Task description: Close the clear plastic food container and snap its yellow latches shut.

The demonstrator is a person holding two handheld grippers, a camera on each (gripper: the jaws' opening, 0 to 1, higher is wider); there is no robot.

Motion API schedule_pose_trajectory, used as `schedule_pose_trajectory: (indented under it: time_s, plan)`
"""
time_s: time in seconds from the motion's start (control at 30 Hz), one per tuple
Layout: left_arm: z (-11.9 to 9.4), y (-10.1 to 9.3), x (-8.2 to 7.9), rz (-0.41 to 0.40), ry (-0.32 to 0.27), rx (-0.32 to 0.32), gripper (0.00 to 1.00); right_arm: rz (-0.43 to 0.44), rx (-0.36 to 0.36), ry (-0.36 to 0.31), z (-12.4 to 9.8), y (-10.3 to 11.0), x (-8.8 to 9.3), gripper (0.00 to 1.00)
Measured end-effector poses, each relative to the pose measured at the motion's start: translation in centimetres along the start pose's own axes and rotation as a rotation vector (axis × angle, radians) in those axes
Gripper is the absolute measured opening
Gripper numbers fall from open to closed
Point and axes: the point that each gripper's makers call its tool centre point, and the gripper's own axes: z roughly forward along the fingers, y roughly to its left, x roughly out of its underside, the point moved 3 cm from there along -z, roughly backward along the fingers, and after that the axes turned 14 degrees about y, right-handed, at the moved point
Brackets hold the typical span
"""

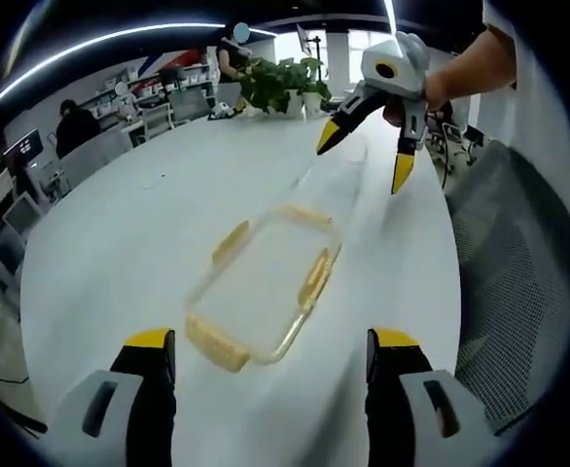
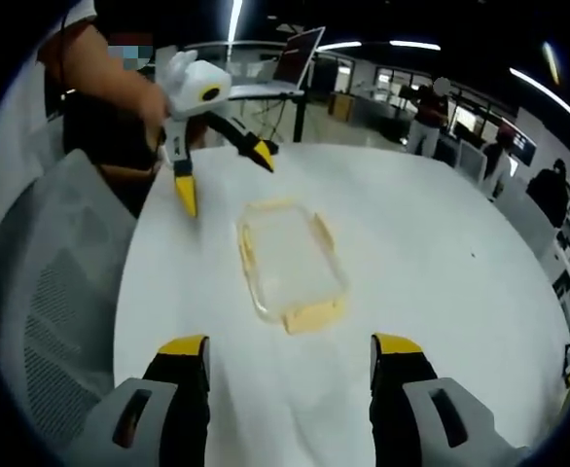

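Note:
A clear plastic food container (image 1: 266, 287) with yellow latches lies flat on the white table (image 1: 139, 224), and its latches stick outward from the rim. My left gripper (image 1: 272, 350) stands open just short of its near end, holding nothing. Beyond the container's far end my right gripper (image 1: 367, 154) hangs open in a person's hand above the table. In the right gripper view the same container (image 2: 290, 263) lies ahead of my open right gripper (image 2: 290, 350), with the left gripper (image 2: 224, 175) open beyond it. Whether the lid is seated I cannot tell.
A grey mesh chair (image 1: 518, 263) stands at the table edge, seen as the chair (image 2: 52, 282) in the right gripper view. Potted plants (image 1: 285, 88) sit at the table's far side. A laptop (image 2: 300, 58) stands beyond the table (image 2: 441, 253). People sit in the background.

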Motion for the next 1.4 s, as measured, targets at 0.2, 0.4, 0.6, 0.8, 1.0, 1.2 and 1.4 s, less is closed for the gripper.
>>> schedule_pose_trajectory:
  time_s: [0.2,0.4,0.6,0.8,1.0,1.2,1.4]
  plan:
    - [0.2,0.3,0.1,0.016,0.011,0.008,0.8,-0.003,-0.009,-0.001,0.4,-0.2,-0.5,0.66]
    - [0.3,0.6,0.3,0.03,0.024,0.013,0.79,-0.022,-0.017,0.008,0.8,-0.2,-0.8,0.65]
    - [0.4,0.9,0.5,0.061,0.043,0.016,0.78,-0.038,-0.028,0.021,1.3,-0.5,-1.0,0.65]
    - [0.6,1.4,0.7,0.084,0.058,0.018,0.77,-0.063,-0.037,0.029,1.9,-0.7,-1.4,0.64]
    - [0.9,1.8,0.7,0.113,0.071,0.021,0.77,-0.094,-0.047,0.047,2.6,-0.6,-1.6,0.63]
    - [1.2,2.1,0.7,0.146,0.088,0.029,0.76,-0.116,-0.056,0.061,3.1,-0.6,-1.4,0.62]
    - [1.5,2.5,0.7,0.173,0.101,0.033,0.76,-0.137,-0.058,0.078,3.5,-0.9,-1.6,0.62]
